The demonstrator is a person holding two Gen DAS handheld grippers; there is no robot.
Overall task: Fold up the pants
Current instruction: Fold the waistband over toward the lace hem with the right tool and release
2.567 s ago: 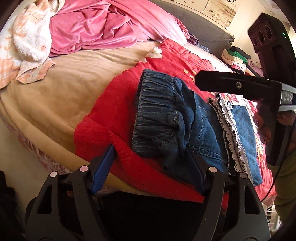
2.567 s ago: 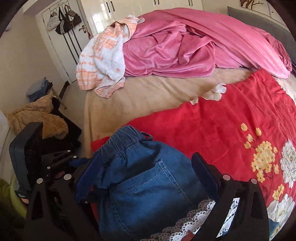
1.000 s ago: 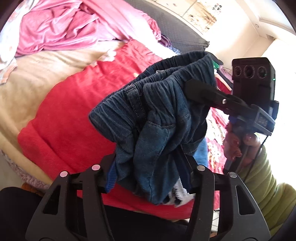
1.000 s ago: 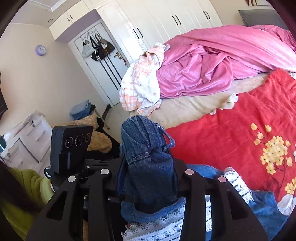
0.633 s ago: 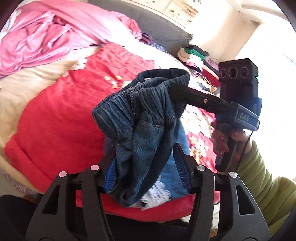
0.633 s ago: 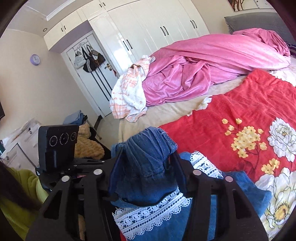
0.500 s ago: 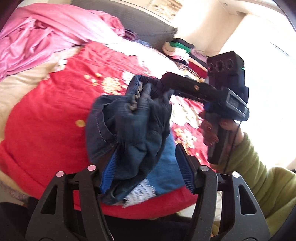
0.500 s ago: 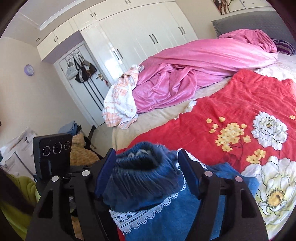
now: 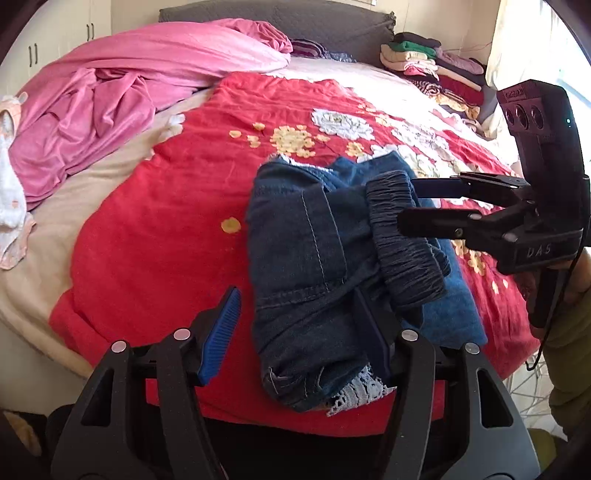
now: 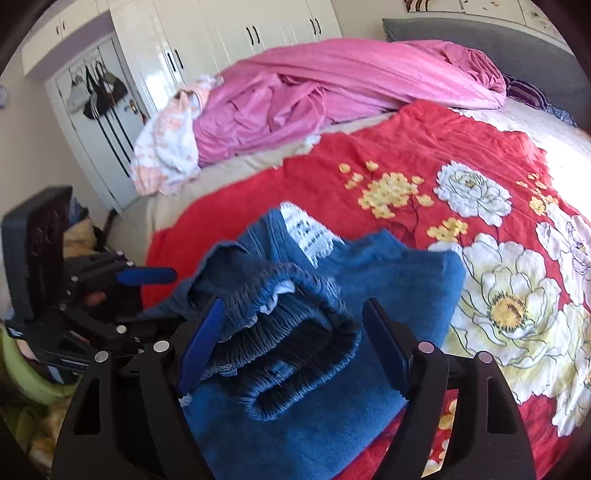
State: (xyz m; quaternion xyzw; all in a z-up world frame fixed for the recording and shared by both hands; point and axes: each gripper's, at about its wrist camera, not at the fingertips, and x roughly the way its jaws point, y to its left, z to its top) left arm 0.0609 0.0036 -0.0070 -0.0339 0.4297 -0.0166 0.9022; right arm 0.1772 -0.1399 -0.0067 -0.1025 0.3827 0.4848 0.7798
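Observation:
The blue denim pants point(image 9: 332, 254) with white lace trim lie folded over on the red flowered blanket point(image 9: 155, 221) near the bed's front edge. Their elastic waistband point(image 10: 295, 332) lies on top of the lighter leg part point(image 10: 406, 280). My left gripper point(image 9: 299, 325) is open, its jaws spread around the near end of the pants. My right gripper point(image 10: 291, 336) is open, its jaws on either side of the waistband; it also shows in the left wrist view point(image 9: 436, 206) at the right.
A pink quilt point(image 9: 122, 92) and a white-orange towel point(image 10: 166, 147) lie at the bed's far side. Folded clothes point(image 9: 428, 62) are stacked by the grey headboard point(image 9: 280, 18). White wardrobes point(image 10: 221, 40) stand beyond the bed.
Both grippers held the waistband end up in the air, carried it over onto the legs, set it down and opened. The pants now lie folded on the blanket.

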